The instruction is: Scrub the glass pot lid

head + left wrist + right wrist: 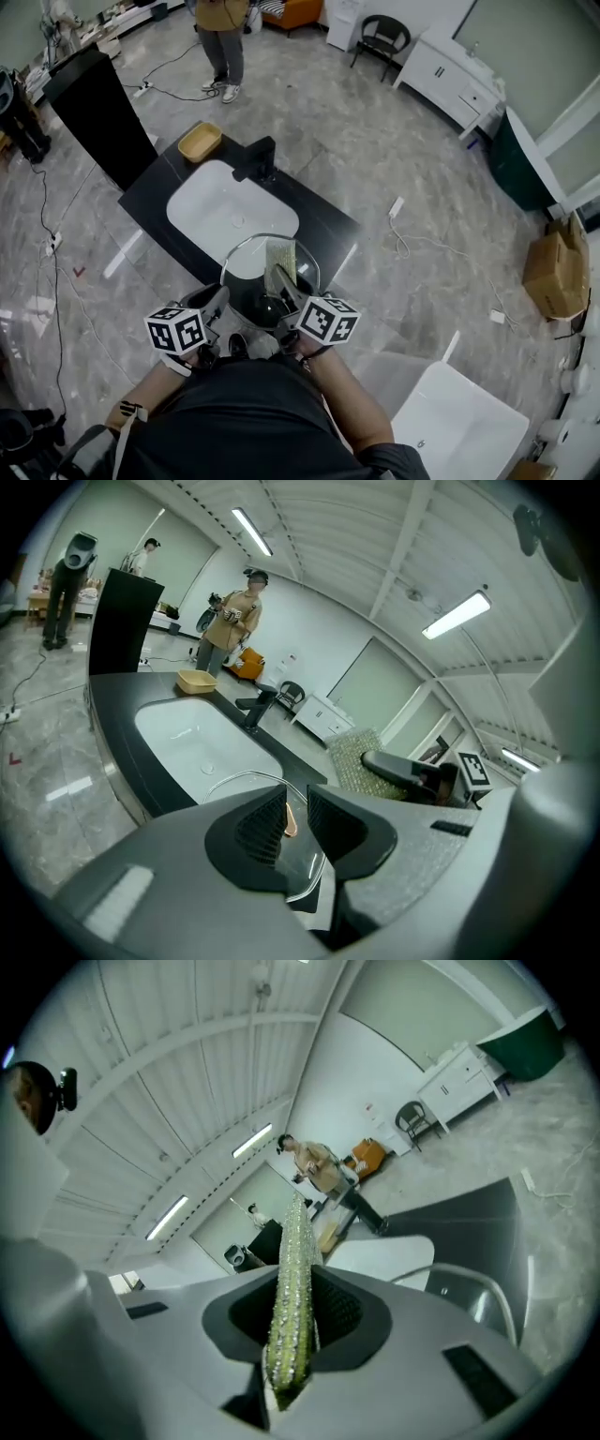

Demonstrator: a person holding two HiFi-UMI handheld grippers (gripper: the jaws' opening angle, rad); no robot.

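Observation:
Over the near edge of the counter I hold the round glass pot lid [246, 251]. My left gripper [219, 300] is shut on its near left side. In the left gripper view the jaws [295, 823] pinch a thin copper-coloured piece, and the lid's glass [302, 862] and metal rim curve below them. My right gripper [283, 281] is shut on a green-yellow scouring sponge [280, 255], which lies against the lid's right part. The sponge [294, 1279] stands edge-on between the right jaws [292, 1335], with the lid's rim [480, 1284] to its right. From the left gripper the sponge [358, 759] shows ahead.
The black counter [319, 217] holds a white sink [232, 216], a black faucet [258, 159] and a yellow tray [200, 141]. A person [223, 37] stands beyond it, beside a black cabinet [94, 103]. Cables lie on the floor; a cardboard box [556, 267] sits right.

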